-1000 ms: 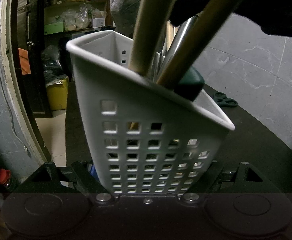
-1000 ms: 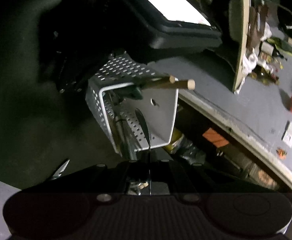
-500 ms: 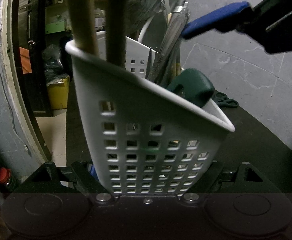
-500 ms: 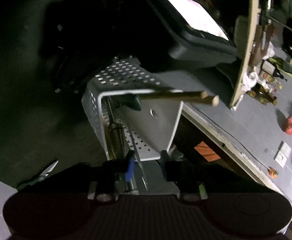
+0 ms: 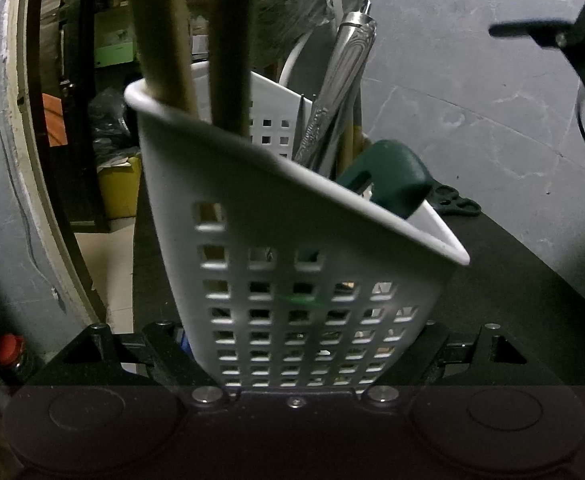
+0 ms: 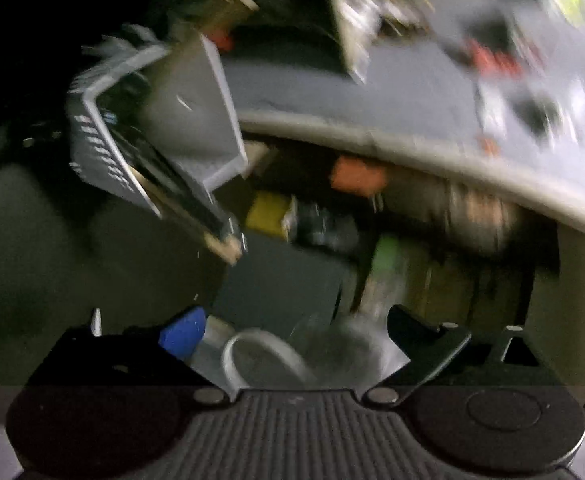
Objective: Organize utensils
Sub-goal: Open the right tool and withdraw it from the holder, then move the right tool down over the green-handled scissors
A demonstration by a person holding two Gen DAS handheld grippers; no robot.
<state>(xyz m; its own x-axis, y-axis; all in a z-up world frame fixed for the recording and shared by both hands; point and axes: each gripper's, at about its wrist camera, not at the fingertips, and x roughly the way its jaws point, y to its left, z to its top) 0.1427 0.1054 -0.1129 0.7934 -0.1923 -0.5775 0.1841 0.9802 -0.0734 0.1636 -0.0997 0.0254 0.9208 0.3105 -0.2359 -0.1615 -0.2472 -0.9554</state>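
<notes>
My left gripper [image 5: 292, 364] is shut on the base of a white perforated utensil basket [image 5: 292, 280], held tilted over a dark table. In the basket stand two wooden handles [image 5: 196, 40], a patterned steel handle [image 5: 340, 80] and a dark green handle [image 5: 392, 180]. In the blurred right wrist view the basket [image 6: 152, 128] is at upper left with handles sticking out. My right gripper [image 6: 292, 352] is open and empty, apart from the basket. Its dark body shows at the top right of the left wrist view [image 5: 564, 36].
A dark scissors handle [image 5: 452, 204] lies on the black table [image 5: 532, 300] behind the basket. A yellow bin [image 5: 120, 192] and cluttered shelves stand beyond the table's left edge. A grey marbled wall [image 5: 472, 80] rises at the back right.
My right gripper has let go of the blue-handled utensil over the basket, opened and pulled quickly away. The left gripper and basket have stayed still.
</notes>
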